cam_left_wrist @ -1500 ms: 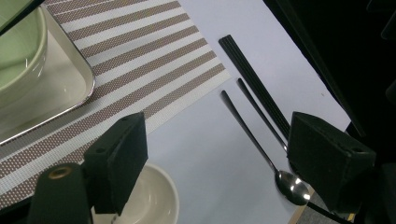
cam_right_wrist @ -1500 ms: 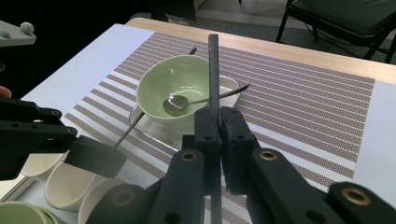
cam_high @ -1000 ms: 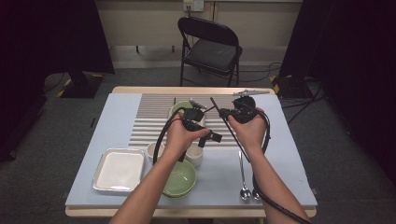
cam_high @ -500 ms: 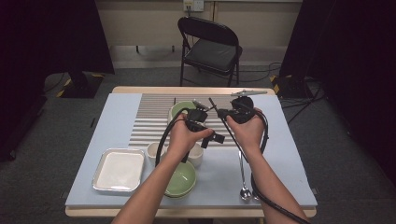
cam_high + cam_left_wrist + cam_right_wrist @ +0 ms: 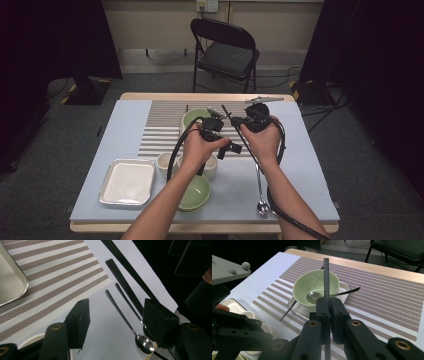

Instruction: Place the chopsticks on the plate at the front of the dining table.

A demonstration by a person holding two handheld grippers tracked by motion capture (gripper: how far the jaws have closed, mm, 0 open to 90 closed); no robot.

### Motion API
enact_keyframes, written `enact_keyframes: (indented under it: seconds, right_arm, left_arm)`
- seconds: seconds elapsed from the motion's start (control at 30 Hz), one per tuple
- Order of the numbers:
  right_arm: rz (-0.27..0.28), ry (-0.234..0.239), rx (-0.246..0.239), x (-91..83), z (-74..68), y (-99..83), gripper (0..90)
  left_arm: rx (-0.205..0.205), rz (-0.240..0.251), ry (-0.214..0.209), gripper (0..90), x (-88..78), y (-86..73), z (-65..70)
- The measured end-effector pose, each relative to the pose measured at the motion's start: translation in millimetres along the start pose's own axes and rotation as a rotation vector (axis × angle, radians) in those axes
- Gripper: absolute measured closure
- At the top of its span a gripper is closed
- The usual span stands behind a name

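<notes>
Right gripper view: right gripper pinches a chopstick; left gripper, jaws apart, closing, could fumble the handover.

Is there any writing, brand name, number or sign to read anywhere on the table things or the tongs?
None: no readable word, number or logo shows in any view.
The striped placemat, green bowl, spoons and white tray are plain.
The left tongs and right tongs, shut on a black chopstick, carry no markings.
</notes>
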State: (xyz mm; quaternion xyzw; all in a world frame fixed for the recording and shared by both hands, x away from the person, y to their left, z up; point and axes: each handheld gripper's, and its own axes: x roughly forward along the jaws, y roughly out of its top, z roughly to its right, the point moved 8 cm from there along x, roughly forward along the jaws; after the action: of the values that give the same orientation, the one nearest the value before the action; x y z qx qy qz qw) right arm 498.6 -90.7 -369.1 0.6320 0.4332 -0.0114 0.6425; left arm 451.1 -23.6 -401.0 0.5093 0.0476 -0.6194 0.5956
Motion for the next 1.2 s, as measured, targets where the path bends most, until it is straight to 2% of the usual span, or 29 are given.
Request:
enact_keyframes:
  seconds: [0.17,0.3,0.37,0.43,0.57,0.67,0.73,0.8,0.87,1.13,1.2]
  right_arm:
    - [0.001,0.001,-0.001,0.9,-1.5,-0.1,86.3]
    - [0.006,0.002,-0.001,2.2,-3.0,0.0,86.3]
    - [0.006,0.000,0.002,3.0,-4.1,-0.7,86.3]
    - [0.008,0.003,0.004,3.8,-5.3,-0.9,86.3]
    - [0.009,0.009,0.005,5.7,-7.9,-1.6,86.3]
    - [0.010,0.013,0.004,7.1,-9.7,-1.4,86.3]
    - [0.011,0.014,0.006,7.8,-10.8,-1.1,86.3]
    - [0.010,0.015,0.006,8.5,-12.2,-0.9,86.3]
    - [0.008,0.016,0.003,9.0,-13.0,-0.9,86.3]
    - [0.004,0.021,0.011,10.8,-13.7,-2.1,86.3]
    - [0.005,0.024,0.011,11.3,-14.5,-2.2,86.3]
  left_arm:
    - [0.001,-0.003,0.005,42.1,0.4,-1.0,0.1]
    - [-0.020,-0.001,0.008,44.1,0.8,-1.0,2.3]
    - [-0.051,0.019,-0.006,43.7,0.7,0.8,5.3]
    - [-0.039,0.025,0.000,45.5,-0.1,1.6,5.4]
    - [-0.047,0.021,-0.005,47.9,0.2,1.1,6.3]
    - [-0.067,0.043,-0.009,48.5,0.7,3.0,7.3]
    - [-0.063,0.035,-0.011,49.6,1.2,2.5,6.5]
    - [-0.071,0.043,-0.005,50.8,2.7,2.8,6.2]
    - [-0.079,0.055,-0.018,53.4,3.6,2.8,6.5]
    - [-0.145,0.080,-0.049,58.3,6.7,1.2,5.3]
    - [-0.150,0.083,-0.051,58.6,7.0,1.4,5.8]
